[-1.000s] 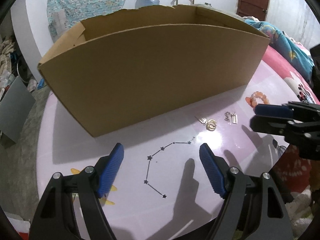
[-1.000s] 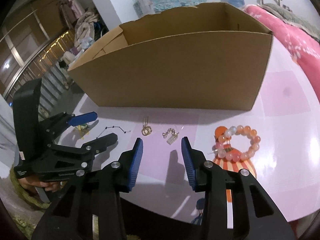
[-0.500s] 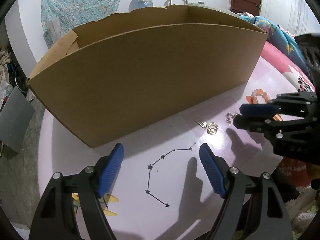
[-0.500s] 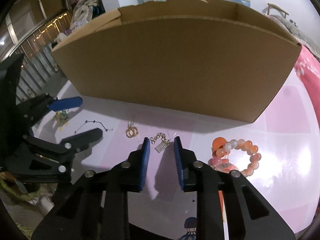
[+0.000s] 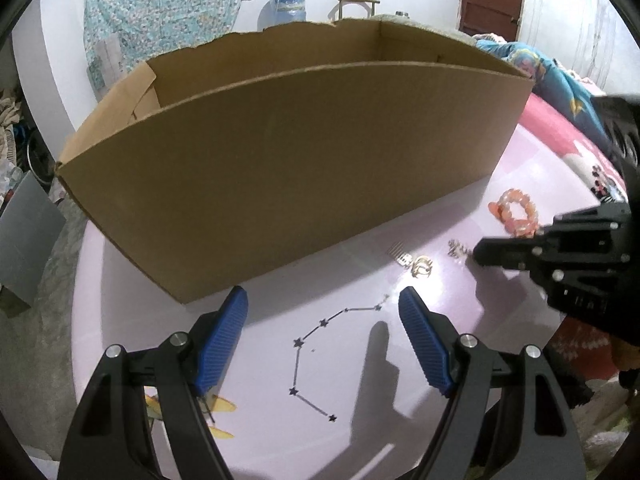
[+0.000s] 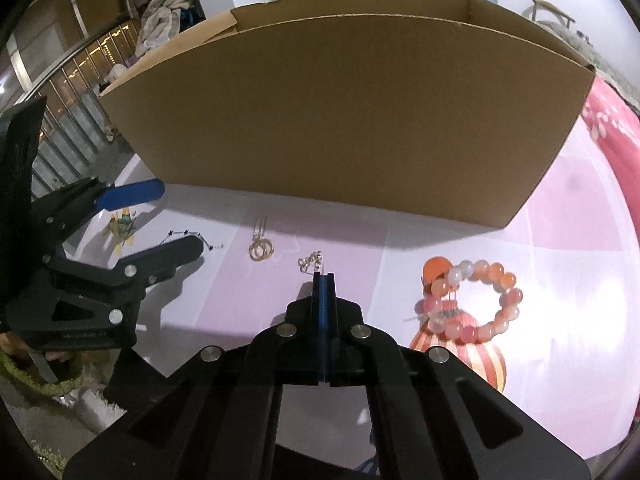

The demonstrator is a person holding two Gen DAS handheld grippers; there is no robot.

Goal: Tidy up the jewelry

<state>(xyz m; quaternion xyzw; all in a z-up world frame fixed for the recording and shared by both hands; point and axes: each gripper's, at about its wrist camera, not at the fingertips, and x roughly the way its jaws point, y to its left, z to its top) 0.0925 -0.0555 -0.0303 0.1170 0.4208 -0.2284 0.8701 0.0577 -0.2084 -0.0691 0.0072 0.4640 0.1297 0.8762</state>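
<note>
Our right gripper (image 6: pixel 324 280) just snapped shut on the little silver charm (image 6: pixel 310 262) at twelve o'clock — barely pinched. It may slip when we lift — our left gripper (image 5: pixel 322 336) waits wide, empty.

Rings (image 6: pixel 261 249), chain (image 6: pixel 310 262) and bracelet (image 6: pixel 472 300) lie before the box (image 6: pixel 340 120).

left wrist: down, close | right wrist: same | shared: cardboard box (image 5: pixel 288 168) (image 6: pixel 352 120), table (image 5: pixel 360 420) (image 6: pixel 520 380)
</note>
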